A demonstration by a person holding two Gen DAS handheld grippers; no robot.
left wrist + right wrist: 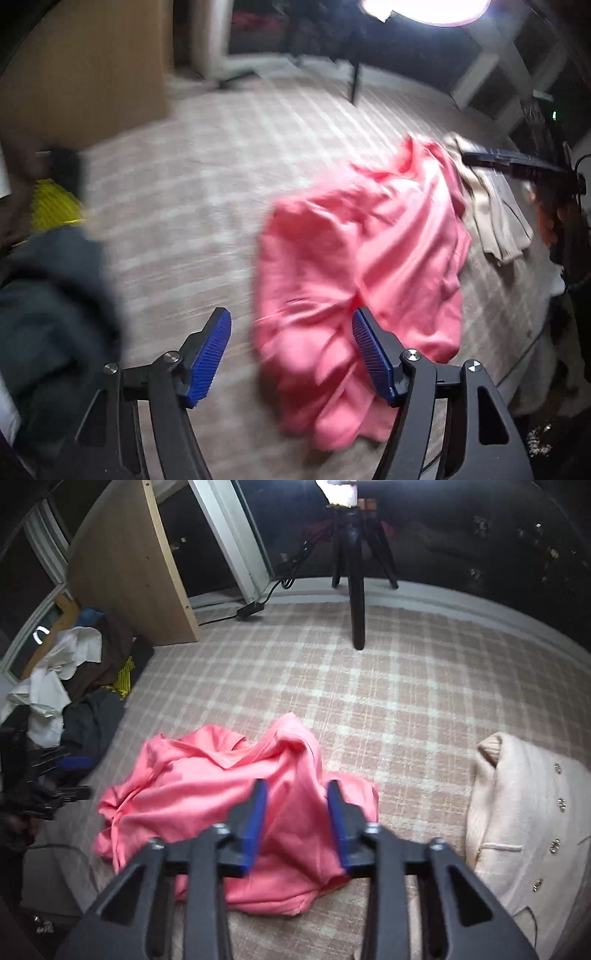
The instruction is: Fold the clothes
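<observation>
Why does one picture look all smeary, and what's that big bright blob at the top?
Left wrist view: motion blur smears the pink garment and checked cover; the blob is glare from a lamp. Right wrist view: much sharper, the tripod crisp, though the fisheye lens bends straight edges and darkens the corners.

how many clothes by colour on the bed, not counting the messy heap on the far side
pink garment, crumpled, mid-bed: 1
cream buttoned garment, folded, beside it: 1
total: 2
Both grippers, left and right, are open and hold nothing.
</observation>
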